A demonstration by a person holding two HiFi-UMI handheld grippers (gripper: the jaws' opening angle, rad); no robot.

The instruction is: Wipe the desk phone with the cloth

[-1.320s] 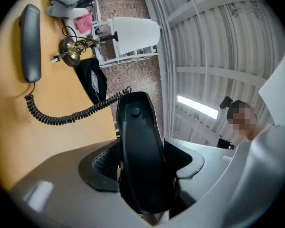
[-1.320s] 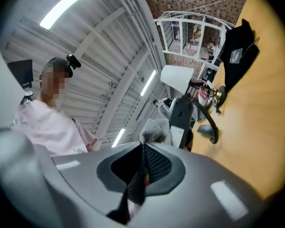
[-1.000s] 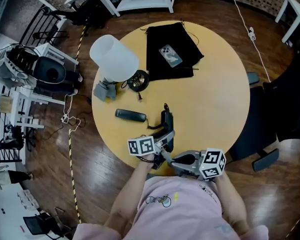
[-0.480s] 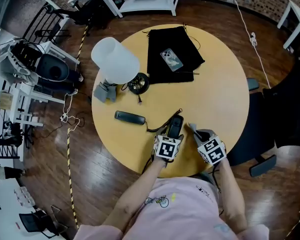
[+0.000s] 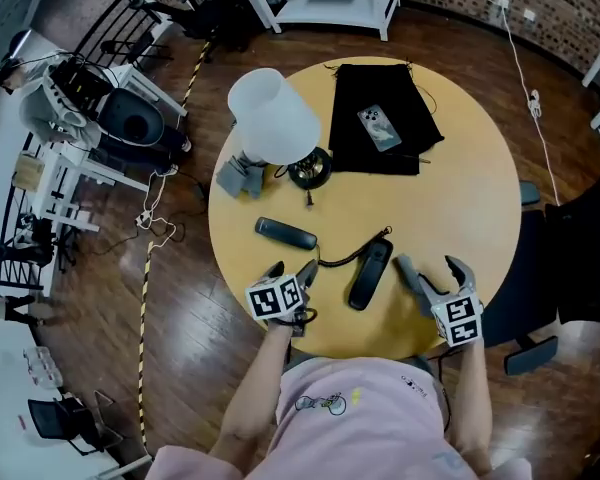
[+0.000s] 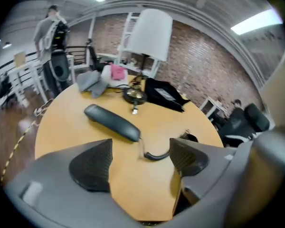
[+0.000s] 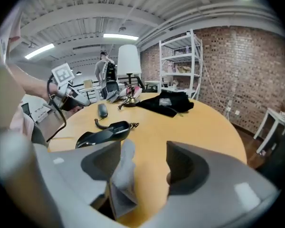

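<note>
The black desk phone base (image 5: pixel 370 274) lies on the round table between my two grippers, and it shows in the right gripper view (image 7: pixel 104 132). Its handset (image 5: pixel 286 234) (image 6: pixel 111 121) lies to the left, joined by a coiled cord (image 5: pixel 340 260). My left gripper (image 5: pixel 292 270) (image 6: pixel 140 148) hovers left of the base, its jaws opening with nothing between them. My right gripper (image 5: pixel 432 268) (image 7: pixel 143 151) is right of the base, jaws opening. A small grey cloth (image 7: pixel 123 175) hangs loose against its left finger, and the pads do not press on it.
A lamp with a white shade (image 5: pixel 274 118) stands at the table's far left, with a second grey cloth (image 5: pixel 242 176) by its base. A black cloth (image 5: pixel 382 118) with a mobile phone (image 5: pixel 376 128) on it lies at the far side. A chair (image 5: pixel 540 268) stands right of the table.
Both grippers were together at the phone base near the front edge. They have moved apart, the base lies free between them, and the right jaws have gone from shut to wide.
</note>
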